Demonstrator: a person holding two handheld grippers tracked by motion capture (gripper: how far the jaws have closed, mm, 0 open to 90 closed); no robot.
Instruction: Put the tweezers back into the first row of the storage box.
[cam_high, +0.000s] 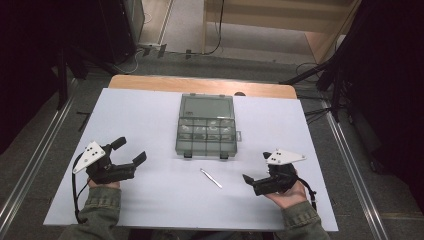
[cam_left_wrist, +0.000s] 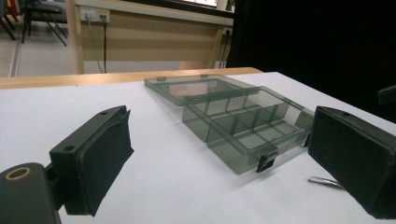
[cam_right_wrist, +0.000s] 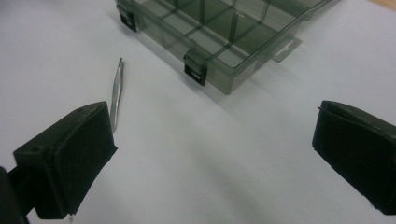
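Box (cam_high: 206, 131): smoky see-thru plastic organiser, sits mid counter (cam_high: 150, 115) toward the far edge, lid (cam_high: 206, 106) flipped open & lying flat behind it. Compartments hold pale bits in high view but too small/blurred to say what or how many. Dividers make approx 2 rows x 4, exact count hard to tell. 2 dark latches on the near wall; a small hang tab sticks out at its rt side.

L to R: left tool (cam_high: 131, 151) near the counter's left-front, held by left hand (cam_high: 104, 184), jaws spread wide, nothing btwn them. In left gripper view the box (cam_left_wrist: 247, 123) shows btwn the two pads, well apart from them; its rt corner is hidden behind the rt jaw, and only the tip of the tweezers (cam_left_wrist: 325, 182) pokes out from behind that jaw.

Tweezers (cam_high: 211, 178): 1 pair, thin metal, lying flat on the white sheet just in front of the box, not touching it, angled.

Right tool (cam_high: 256, 167) at rt-front, held by right hand (cam_high: 286, 196), jaws also wide apart, empty. In right gripper view the tweezers (cam_right_wrist: 116, 91) run down behind the left pad, so their lower end is hidden; box (cam_right_wrist: 219, 32) cut off by the top edge.

Beyond the counter: floor, cables, dark stands both sides, mostly lost in shadow.

Count: 1 box, 1 tweezers, 2 tools.
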